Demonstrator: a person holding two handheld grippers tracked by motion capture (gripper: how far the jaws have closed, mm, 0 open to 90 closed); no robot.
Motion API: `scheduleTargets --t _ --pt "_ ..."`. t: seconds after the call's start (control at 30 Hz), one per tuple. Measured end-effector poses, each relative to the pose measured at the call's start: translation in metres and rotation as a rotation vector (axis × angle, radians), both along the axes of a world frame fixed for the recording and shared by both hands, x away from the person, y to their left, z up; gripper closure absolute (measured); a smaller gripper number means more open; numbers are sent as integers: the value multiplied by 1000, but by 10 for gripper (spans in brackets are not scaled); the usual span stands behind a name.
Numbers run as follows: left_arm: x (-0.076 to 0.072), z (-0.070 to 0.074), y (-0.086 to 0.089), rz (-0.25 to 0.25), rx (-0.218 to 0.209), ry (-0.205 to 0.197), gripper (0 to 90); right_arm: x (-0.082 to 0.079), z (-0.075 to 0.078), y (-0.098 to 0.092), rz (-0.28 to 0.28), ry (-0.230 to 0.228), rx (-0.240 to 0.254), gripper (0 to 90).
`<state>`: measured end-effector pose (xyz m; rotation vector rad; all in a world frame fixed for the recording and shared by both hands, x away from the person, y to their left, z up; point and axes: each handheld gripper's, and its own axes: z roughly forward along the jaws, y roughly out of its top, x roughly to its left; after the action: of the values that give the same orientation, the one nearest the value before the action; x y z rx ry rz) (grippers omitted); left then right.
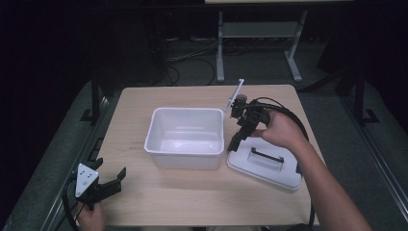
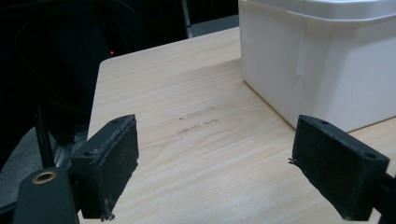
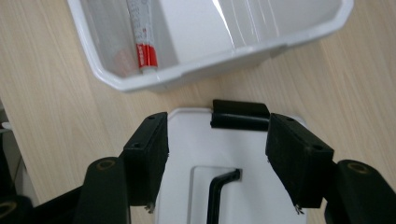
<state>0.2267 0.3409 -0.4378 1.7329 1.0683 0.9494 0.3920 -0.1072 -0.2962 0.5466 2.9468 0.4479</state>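
An open white bin (image 1: 185, 137) stands mid-table. Inside it, against one wall, lies a white tube with a red band (image 3: 141, 38). To the bin's right a white lid (image 1: 269, 166) with a black handle (image 1: 263, 156) lies flat on the table. My right gripper (image 1: 236, 143) hangs open just above the lid's near corner, beside the bin. In the right gripper view the lid (image 3: 187, 154), its black latch (image 3: 240, 114) and the handle (image 3: 219, 186) sit between the spread jaws. My left gripper (image 1: 109, 169) rests open and empty at the front left corner, pointing at the bin (image 2: 317, 60).
A thin white stick-like object (image 1: 235, 94) lies behind the right hand near the table's back edge. The wooden table (image 1: 144, 202) has bare room in front of and left of the bin. Dark floor, cables and a metal stand lie beyond.
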Motion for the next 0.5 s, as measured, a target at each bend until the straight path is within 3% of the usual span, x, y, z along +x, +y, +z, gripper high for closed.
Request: scheduleTargets --t 0.5 --pt "0 0 0 3 2 0 139 -5 -27 -37 -56 30 -17 387"
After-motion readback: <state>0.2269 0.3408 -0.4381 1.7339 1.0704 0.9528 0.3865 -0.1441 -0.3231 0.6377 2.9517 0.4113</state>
